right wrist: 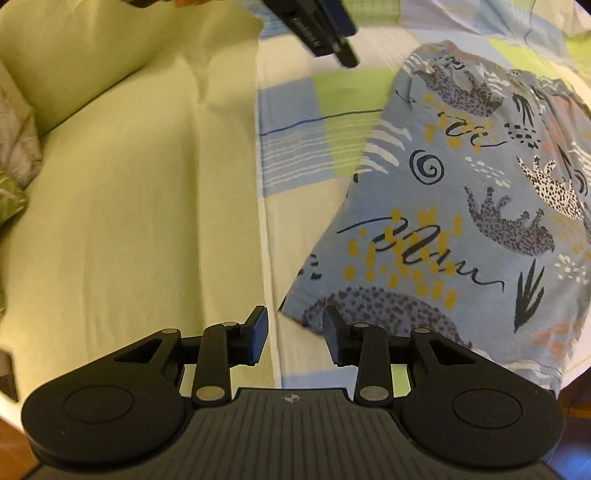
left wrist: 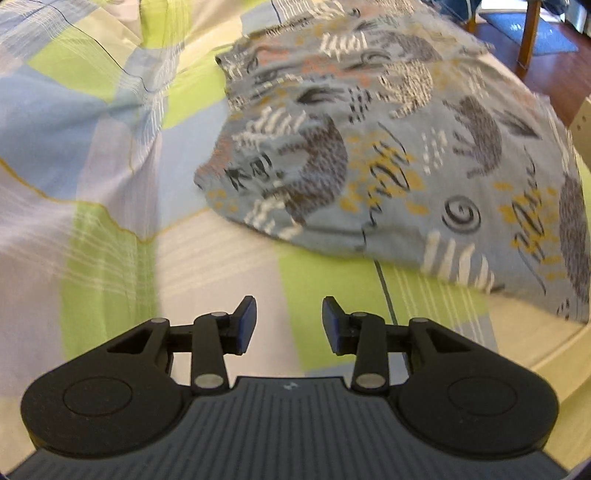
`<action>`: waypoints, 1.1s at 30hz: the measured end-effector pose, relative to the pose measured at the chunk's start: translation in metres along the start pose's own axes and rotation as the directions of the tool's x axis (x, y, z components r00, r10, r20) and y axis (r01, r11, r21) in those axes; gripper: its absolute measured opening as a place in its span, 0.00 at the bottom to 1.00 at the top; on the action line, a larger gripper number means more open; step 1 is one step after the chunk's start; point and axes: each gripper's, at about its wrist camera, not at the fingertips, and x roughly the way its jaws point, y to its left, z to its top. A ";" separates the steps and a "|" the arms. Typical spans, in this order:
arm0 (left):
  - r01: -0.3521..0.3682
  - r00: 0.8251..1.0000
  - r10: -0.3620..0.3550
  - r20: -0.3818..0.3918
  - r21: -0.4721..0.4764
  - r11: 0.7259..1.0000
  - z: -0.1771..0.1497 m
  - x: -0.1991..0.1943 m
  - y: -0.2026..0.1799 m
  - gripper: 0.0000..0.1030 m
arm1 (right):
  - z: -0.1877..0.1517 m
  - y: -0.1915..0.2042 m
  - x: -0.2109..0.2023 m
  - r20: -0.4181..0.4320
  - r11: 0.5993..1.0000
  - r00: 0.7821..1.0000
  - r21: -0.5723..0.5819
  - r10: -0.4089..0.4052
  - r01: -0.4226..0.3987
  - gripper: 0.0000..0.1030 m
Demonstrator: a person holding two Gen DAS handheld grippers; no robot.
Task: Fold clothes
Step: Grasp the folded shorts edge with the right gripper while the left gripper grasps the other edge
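Observation:
A blue-grey garment printed with leopards, yellow dots and script [left wrist: 388, 147] lies spread on a checked bedsheet, its edges partly folded over. My left gripper [left wrist: 289, 323] hovers open over bare sheet, short of the garment's near edge, holding nothing. In the right wrist view the same garment [right wrist: 461, 221] fills the right half. My right gripper [right wrist: 295, 334] is open, its right finger over the garment's near corner [right wrist: 291, 310] and its left over the sheet. The left gripper [right wrist: 325, 33] shows there at the top, above the sheet.
The checked green, blue and white bedsheet [left wrist: 92, 184] is rumpled at the left. A plain pale-green cover [right wrist: 129, 203] lies left of it in the right wrist view, with patterned cushions [right wrist: 14, 147] at the far left. A wooden chair leg [left wrist: 528, 37] stands beyond the bed.

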 end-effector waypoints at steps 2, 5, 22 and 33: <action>0.006 1.000 -0.006 0.000 0.000 1.000 -0.004 -0.001 -0.004 0.36 | 0.001 -0.003 0.010 0.002 0.999 1.000 0.045 -0.002 0.001 0.35; 0.011 1.000 -0.011 0.001 0.020 1.000 -0.010 -0.002 -0.009 0.38 | 0.002 0.001 0.017 0.016 0.999 0.999 0.034 -0.030 0.029 0.33; -0.122 0.992 0.087 0.096 0.469 0.875 0.006 0.030 0.002 0.47 | 0.023 -0.040 -0.068 0.103 0.999 0.994 0.033 -0.023 0.020 0.01; -0.197 0.976 0.018 0.216 0.846 0.495 0.027 0.088 0.024 0.44 | 0.034 -0.075 -0.126 0.181 0.991 0.983 0.130 -0.005 -0.019 0.01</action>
